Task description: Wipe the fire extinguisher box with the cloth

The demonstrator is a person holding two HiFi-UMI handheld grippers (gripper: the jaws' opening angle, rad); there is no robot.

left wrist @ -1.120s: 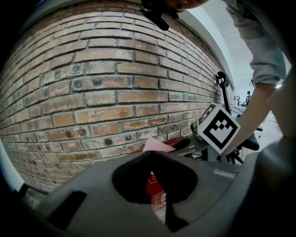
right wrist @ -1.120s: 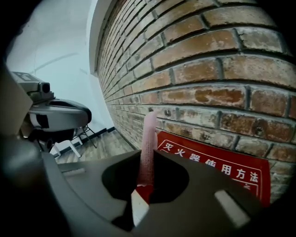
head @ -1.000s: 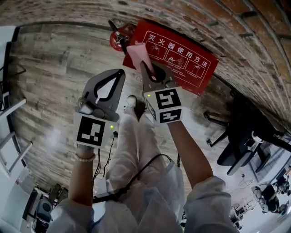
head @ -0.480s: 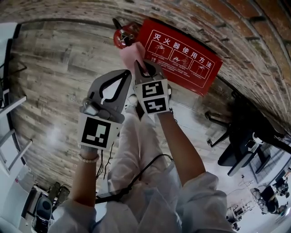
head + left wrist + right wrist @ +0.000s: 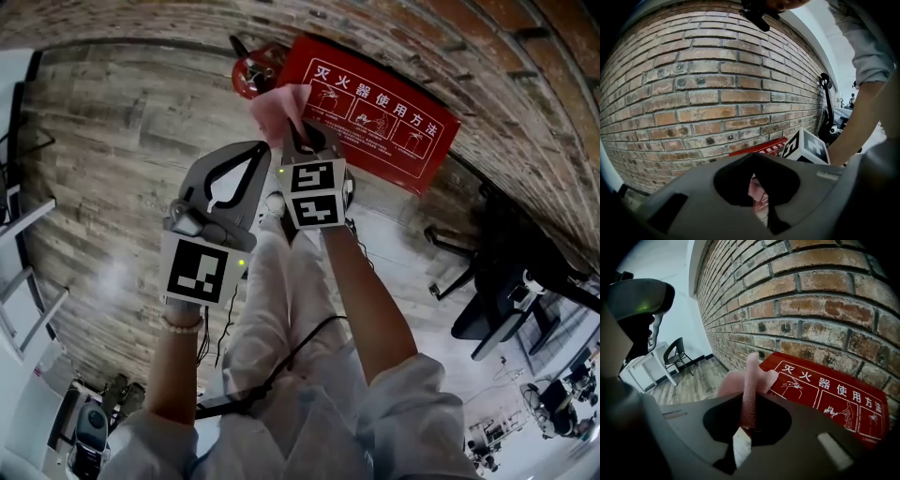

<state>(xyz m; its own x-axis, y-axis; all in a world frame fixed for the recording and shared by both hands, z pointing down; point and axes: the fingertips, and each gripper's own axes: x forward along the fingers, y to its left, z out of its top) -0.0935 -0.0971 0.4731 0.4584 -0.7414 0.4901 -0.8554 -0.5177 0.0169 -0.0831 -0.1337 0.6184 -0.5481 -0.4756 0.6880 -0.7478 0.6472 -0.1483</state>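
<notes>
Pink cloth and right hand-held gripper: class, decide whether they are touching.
Touching. The right gripper view shows the pink cloth pinched between the closed jaws of the right hand-held gripper.

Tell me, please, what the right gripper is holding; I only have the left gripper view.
Observer: The right gripper is shut on a pink cloth, which stands up out of it.
Operator: Where is the cloth relative to the box?
Observer: In the head view it overlaps the left end of the red fire extinguisher box; I cannot confirm contact.
Operator: Is anything beside the box?
Observer: A red fire extinguisher stands just left of it in the head view.
</notes>
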